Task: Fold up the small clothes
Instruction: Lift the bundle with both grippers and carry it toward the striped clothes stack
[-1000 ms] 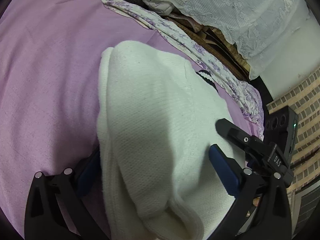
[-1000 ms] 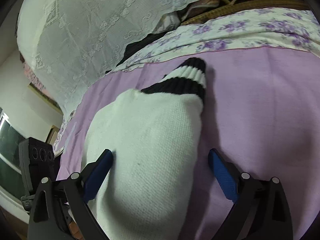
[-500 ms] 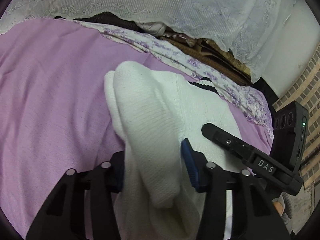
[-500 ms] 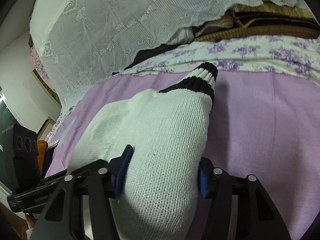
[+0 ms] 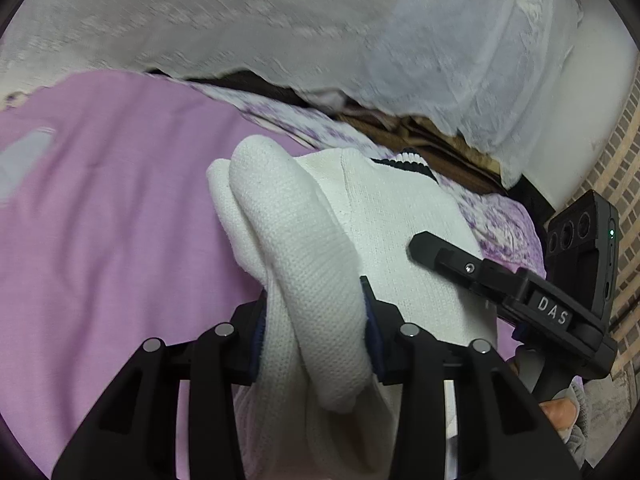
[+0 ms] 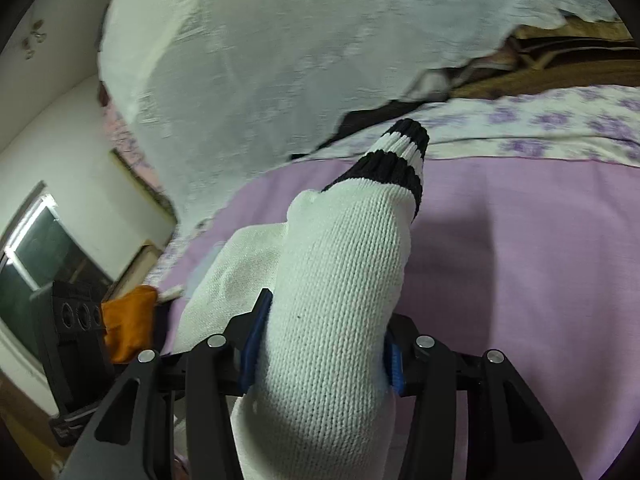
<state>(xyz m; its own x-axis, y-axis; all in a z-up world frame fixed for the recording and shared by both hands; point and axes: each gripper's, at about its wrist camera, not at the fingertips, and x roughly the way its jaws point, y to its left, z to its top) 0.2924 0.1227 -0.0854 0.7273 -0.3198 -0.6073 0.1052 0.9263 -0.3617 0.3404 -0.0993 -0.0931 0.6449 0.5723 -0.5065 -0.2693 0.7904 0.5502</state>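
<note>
A white knit sock (image 5: 304,248) with a black-and-white striped cuff (image 6: 394,164) is held over a pink sheet (image 5: 100,220). My left gripper (image 5: 312,320) is shut on a bunched fold of the sock at its toe end. My right gripper (image 6: 320,344) is shut on the sock's leg part, the cuff pointing away from it. In the left wrist view the right gripper's black body (image 5: 508,292) lies just right of the sock. The sock is lifted off the sheet at both ends.
A floral purple-and-white sheet (image 6: 540,128) borders the far side of the pink sheet (image 6: 540,240). White lace cloth (image 6: 320,40) hangs behind. An orange cloth (image 6: 128,320) lies at the left edge. A brick wall (image 5: 624,160) stands at right.
Both grippers have shut on the sock, from wide open a second ago. Both views have tilted up, and the sock has been lifted from the sheet.
</note>
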